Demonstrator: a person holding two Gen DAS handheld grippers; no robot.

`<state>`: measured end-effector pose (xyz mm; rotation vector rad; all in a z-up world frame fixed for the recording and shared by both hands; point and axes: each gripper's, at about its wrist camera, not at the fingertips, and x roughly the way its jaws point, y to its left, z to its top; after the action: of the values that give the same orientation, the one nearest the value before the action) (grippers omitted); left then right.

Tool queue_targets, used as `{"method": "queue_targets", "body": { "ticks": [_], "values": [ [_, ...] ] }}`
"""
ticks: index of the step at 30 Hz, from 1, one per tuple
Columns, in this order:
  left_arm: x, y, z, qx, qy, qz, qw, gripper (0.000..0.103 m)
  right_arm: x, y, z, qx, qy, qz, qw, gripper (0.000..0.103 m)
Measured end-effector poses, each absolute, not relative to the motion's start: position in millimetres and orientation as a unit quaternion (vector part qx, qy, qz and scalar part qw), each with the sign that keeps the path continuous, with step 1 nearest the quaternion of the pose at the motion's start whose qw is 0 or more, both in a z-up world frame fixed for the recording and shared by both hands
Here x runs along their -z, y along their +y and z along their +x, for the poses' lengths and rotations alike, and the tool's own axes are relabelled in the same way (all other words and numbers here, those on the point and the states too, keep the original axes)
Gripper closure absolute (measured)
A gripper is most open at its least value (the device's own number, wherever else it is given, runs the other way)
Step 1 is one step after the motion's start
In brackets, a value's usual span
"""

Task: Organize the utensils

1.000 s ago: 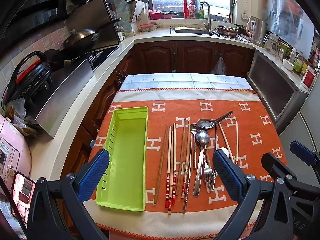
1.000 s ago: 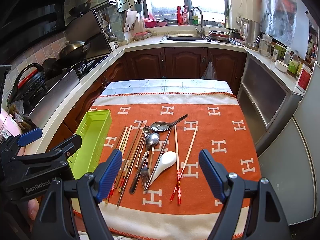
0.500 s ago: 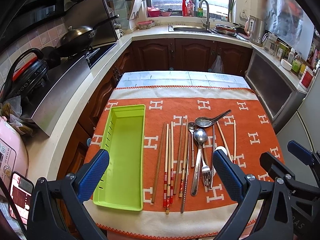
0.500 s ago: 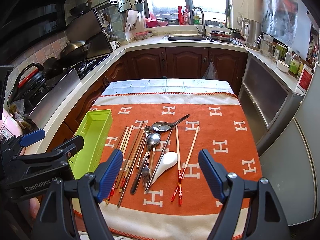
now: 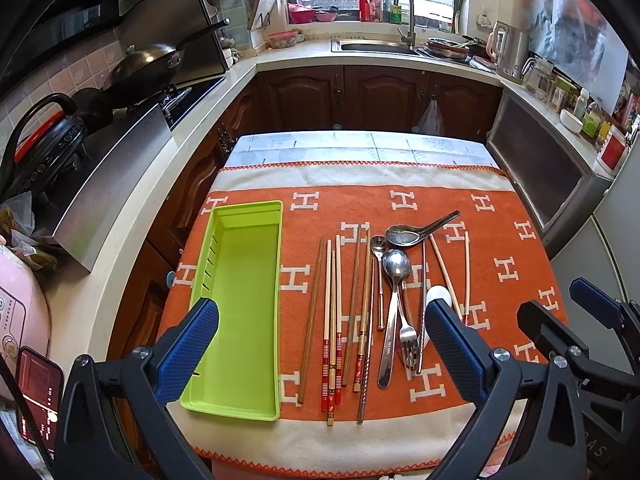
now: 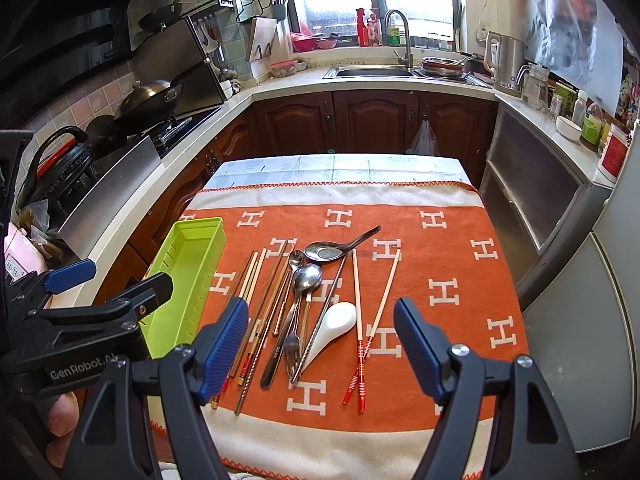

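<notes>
A long green tray [image 5: 256,280] is seen lying lengthwise ahead of the left gripper [image 5: 320,344], partly behind its left finger; nothing is held in the tray. To the tray's right, between and beyond the left gripper's fingers, the utensils are laid out in a loose row on the orange blanket [image 5: 516,248]: wooden chopsticks [image 5: 332,320], a large steel spoon [image 5: 394,300], a steel ladle spoon [image 5: 416,234] lying crosswise at the far end, a fork [image 5: 407,336], and a small spoon [image 5: 378,264]. A white ceramic spoon [image 6: 334,326] and two red-tipped chopsticks [image 6: 370,328] are seen between the fingers of the right gripper [image 6: 320,344].

The left gripper's jaws are spread wide with nothing gripped. The right gripper's jaws are also wide but closing slightly, with nothing pressed between the pads; both are held above the blanket's near edge.

The blanket is spread over a small table [image 6: 340,166] in a kitchen. Dark wooden cabinets [image 6: 380,120] are seen beyond it, with a sink [image 6: 376,72] under the window and a wok [image 5: 144,68] on the stove at left.
</notes>
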<state>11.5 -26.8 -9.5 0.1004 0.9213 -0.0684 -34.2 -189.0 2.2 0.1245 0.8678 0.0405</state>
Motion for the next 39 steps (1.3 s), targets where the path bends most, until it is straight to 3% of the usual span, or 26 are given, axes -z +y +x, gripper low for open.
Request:
{"method": "queue_targets", "body": {
  "ticks": [10,18,22,24,26,32,39],
  "values": [
    [18.6,-30.9,31.3,0.049,0.462,0.044,0.885,0.001,3.9,-203.2,-22.1,-0.032,0.432,0.081,0.898,0.030],
    [42.9,-18.8,75.1,0.076,0.496,-0.002,0.865,0.001,21.6,-237.2,5.9,-0.033,0.455,0.117,0.882,0.043],
    [67.1,-14.0,95.0,0.078,0.518,-0.005,0.852,0.016,40.0,-255.6,21.3,-0.019,0.474,0.129,0.871,0.048],
    [82.1,-10.1,105.9,0.079,0.537,-0.007,0.840,0.029,54.6,-266.5,30.0,-0.016,0.490,0.142,0.860,0.052],
    [95.3,-5.0,115.0,0.080,0.555,-0.012,0.828,0.048,68.8,-276.0,38.5,-0.017,0.506,0.157,0.848,0.057],
    [136.7,6.1,135.1,0.087,0.608,-0.028,0.788,0.091,111.9,-286.7,58.8,-0.033,0.549,0.199,0.811,0.069],
    [165.5,-3.1,138.0,0.084,0.631,0.009,0.771,0.094,140.0,-287.8,74.7,-0.048,0.576,0.227,0.784,0.078]
  ]
}}
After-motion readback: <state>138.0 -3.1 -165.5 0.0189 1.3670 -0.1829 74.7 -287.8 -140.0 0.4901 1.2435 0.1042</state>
